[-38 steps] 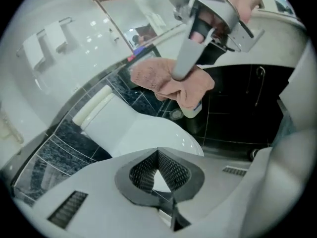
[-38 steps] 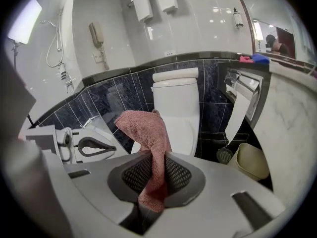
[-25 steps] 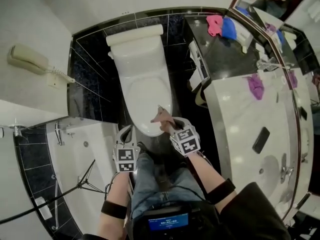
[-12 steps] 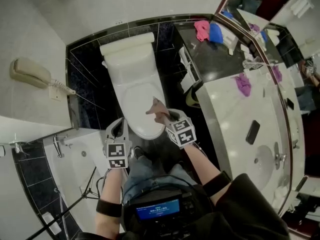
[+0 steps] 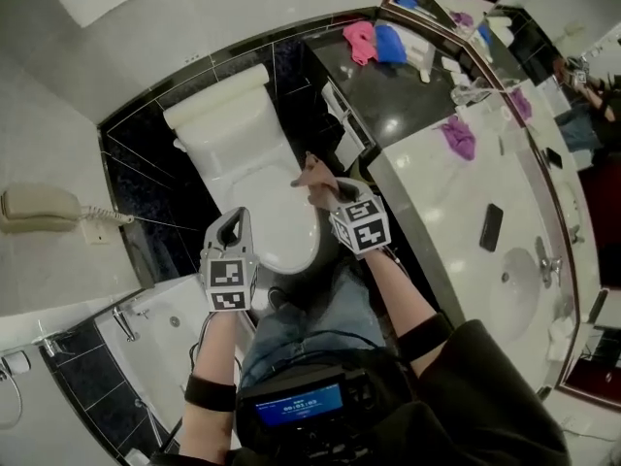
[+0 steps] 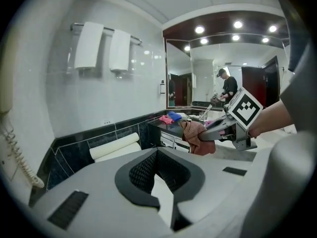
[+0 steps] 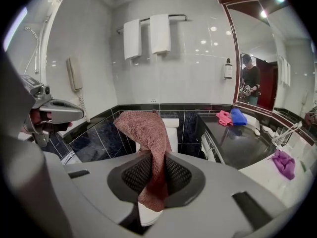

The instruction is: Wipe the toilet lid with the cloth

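Observation:
The white toilet (image 5: 254,184) stands with its lid down between my two grippers in the head view. My right gripper (image 5: 327,190) is shut on a reddish-brown cloth (image 5: 311,175) and hangs over the lid's right edge. In the right gripper view the cloth (image 7: 148,133) stands up from between the pads and droops forward, in front of the toilet tank (image 7: 173,125). My left gripper (image 5: 232,223) is shut with nothing in it, at the lid's front left. The left gripper view looks past its closed jaws at the cloth (image 6: 197,138) in the right gripper (image 6: 204,134).
A wall phone (image 5: 41,208) hangs at the left and a bathtub (image 5: 167,330) lies below it. The counter (image 5: 437,192) to the right carries pink (image 5: 360,39), blue (image 5: 391,43) and purple (image 5: 458,136) cloths, a dark phone (image 5: 491,226) and a sink (image 5: 520,297). Two towels (image 7: 147,33) hang above the toilet.
Both grippers have lifted and moved farther along the toilet toward the tank, the right one still carrying the cloth. The head view has swung to the right.

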A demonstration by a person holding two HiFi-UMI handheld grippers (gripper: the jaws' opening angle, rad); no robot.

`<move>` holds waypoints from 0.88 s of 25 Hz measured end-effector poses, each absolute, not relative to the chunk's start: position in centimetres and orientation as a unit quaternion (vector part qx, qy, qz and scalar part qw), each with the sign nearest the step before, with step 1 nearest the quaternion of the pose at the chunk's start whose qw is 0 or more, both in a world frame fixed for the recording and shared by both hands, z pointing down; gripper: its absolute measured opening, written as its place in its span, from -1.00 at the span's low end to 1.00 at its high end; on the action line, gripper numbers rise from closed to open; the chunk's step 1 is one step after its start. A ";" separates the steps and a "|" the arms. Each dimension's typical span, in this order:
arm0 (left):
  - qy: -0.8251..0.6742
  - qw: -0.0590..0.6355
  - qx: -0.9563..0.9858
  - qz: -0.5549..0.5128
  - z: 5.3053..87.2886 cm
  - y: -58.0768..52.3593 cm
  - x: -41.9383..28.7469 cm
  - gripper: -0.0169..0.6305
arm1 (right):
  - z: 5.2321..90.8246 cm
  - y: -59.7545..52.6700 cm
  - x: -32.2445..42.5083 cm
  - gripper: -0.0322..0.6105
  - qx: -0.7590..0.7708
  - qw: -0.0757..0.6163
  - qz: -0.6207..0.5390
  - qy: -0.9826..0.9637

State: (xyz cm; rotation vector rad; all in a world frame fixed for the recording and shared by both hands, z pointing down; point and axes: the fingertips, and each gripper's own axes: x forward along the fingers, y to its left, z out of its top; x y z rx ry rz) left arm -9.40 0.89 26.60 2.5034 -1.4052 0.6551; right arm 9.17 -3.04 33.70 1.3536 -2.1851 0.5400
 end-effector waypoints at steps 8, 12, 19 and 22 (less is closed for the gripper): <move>-0.471 0.089 0.848 0.226 27.6 -6.0 -1.9 -0.95 | 35.9 -11.0 19.2 -0.65 0.526 0.268 0.197 -0.783; -0.472 0.102 0.846 0.227 28.8 -9.1 2.3 -0.95 | 37.8 -14.9 24.9 -0.65 0.532 0.293 0.199 -0.769; -0.465 0.114 0.844 0.241 31.5 -13.4 8.8 -0.95 | 40.9 -20.7 32.9 -0.64 0.541 0.333 0.202 -0.745; -0.467 0.118 0.841 0.247 32.4 -14.7 10.2 -0.95 | 41.9 -23.0 34.5 -0.63 0.535 0.346 0.195 -0.746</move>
